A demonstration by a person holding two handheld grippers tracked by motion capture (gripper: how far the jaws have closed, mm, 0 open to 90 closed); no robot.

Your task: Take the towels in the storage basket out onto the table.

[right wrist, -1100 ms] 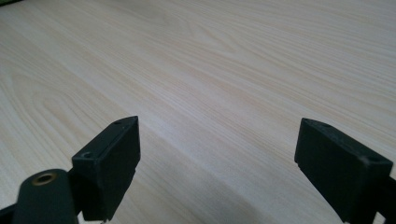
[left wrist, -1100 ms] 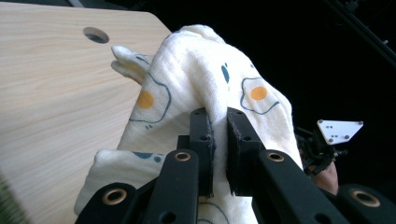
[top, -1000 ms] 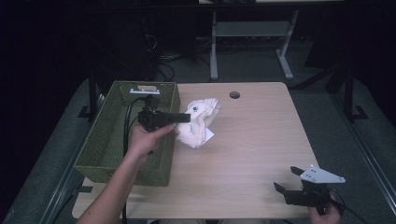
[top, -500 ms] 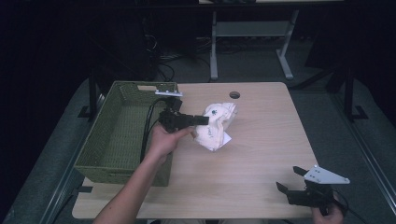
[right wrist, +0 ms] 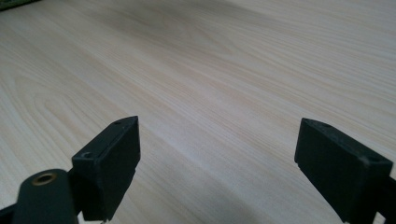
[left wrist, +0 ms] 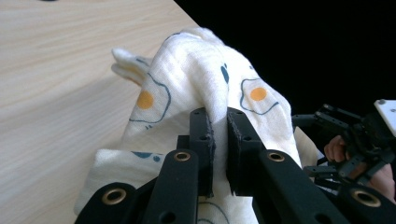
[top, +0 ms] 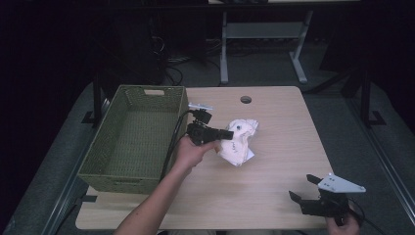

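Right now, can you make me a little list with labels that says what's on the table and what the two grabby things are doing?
table: light wood table with a small round hole near the far edge
cloth: white cloth printed with fried eggs, bunched up, lying beside the basket
basket: green woven basket on the left side of the table
left gripper: left gripper, fingers pinched shut on a fold of the cloth
right gripper: right gripper, fingers wide apart, nothing between them, low over the near right corner
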